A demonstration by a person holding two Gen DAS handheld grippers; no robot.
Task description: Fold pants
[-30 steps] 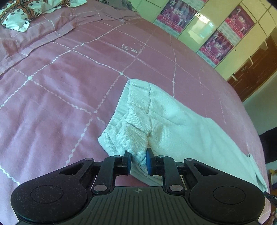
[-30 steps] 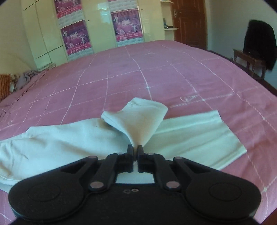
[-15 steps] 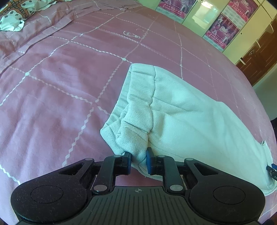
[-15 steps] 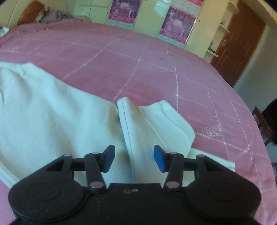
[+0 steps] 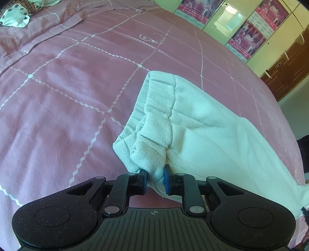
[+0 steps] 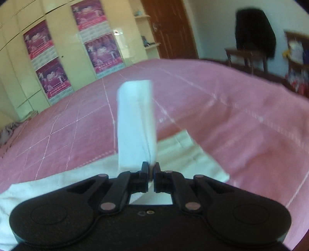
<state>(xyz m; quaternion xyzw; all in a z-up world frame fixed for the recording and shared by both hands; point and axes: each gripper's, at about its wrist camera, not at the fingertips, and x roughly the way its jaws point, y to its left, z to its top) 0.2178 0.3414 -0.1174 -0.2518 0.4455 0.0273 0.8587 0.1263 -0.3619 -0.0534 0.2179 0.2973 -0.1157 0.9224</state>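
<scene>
Your left hand-held gripper (image 5: 155, 179) is clenched on the bunched waistband end of the pale pants (image 5: 193, 125), with the gathered cloth squeezed between its blue pads (image 5: 167, 180) and rising just ahead of them. From that grip the pants spread forward and to the right of the gripper across the pink bedspread (image 5: 67, 96), lying flat on the bed, with the waistband edge running away from you on the left side of the garment. Far ahead of this gripper, wardrobe doors carry posters (image 5: 243, 38), and a patterned pillow (image 5: 15, 13) lies at the far left corner of the bed. Your right hand-held gripper (image 6: 151, 173) is pinched tight on a leg end of the pants (image 6: 135, 123), its jaws nearly touching with only a thin fold of cloth between them. That strip of fabric stands up straight ahead of the gripper, lifted off the bed, and the view is blurred. Below and to the left of this gripper, more of the garment lies on the bedspread (image 6: 231, 108), and another part reaches out to the right just beyond the fingers. Beyond the bed in this view are the postered wardrobe (image 6: 100, 50), a brown door (image 6: 170, 29) and a dark garment (image 6: 255, 32) hanging at the far right.
</scene>
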